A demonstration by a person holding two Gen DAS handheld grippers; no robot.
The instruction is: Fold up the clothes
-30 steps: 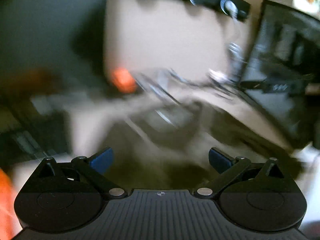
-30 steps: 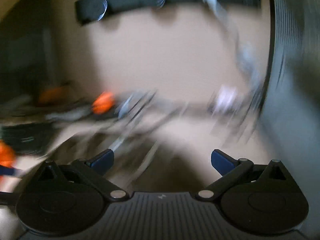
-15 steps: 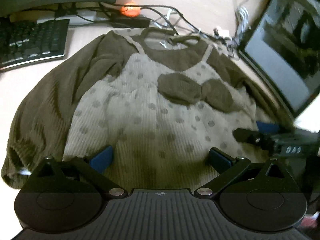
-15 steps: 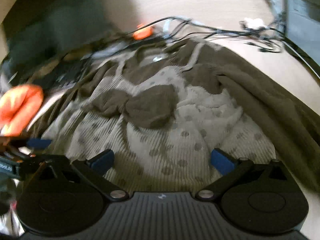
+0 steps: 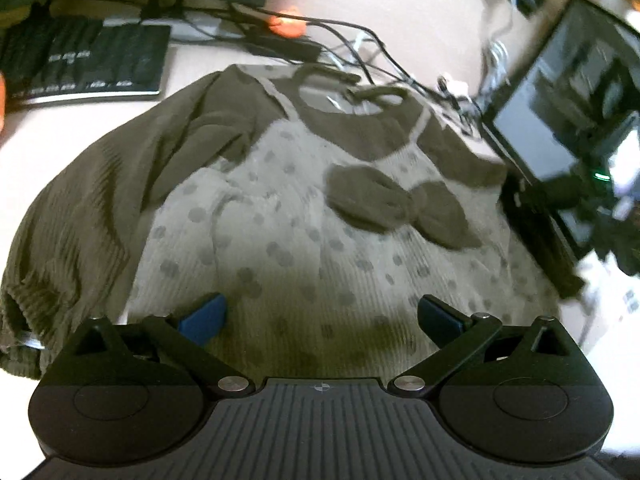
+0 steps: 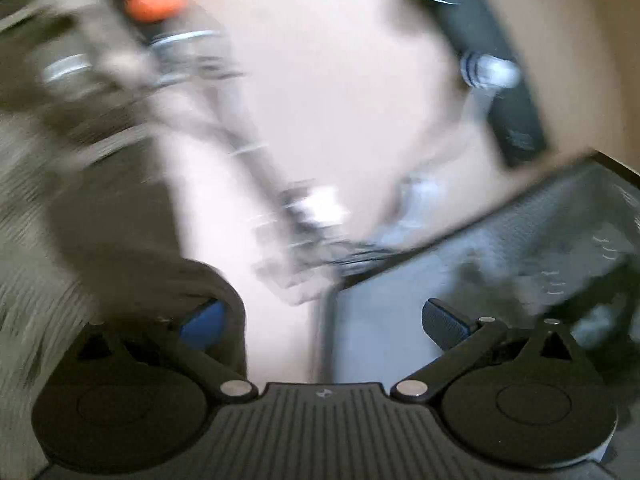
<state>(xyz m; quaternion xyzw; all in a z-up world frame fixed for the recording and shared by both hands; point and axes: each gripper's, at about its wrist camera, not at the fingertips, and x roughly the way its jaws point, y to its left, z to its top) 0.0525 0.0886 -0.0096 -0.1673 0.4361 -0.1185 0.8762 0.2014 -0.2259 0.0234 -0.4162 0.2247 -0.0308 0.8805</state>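
Lying flat on the worktop [image 5: 188,68], dotted sweater [image 5: 304,216], left claw [image 5: 320,312] wide open, empty above its hem, right claw [image 6: 324,320] wide open, empty beside its sleeve.

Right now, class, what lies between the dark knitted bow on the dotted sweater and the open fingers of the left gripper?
In the left wrist view, only the sweater's pale dotted ribbed front lies between the dark knitted bow and the left gripper; nothing else rests there.
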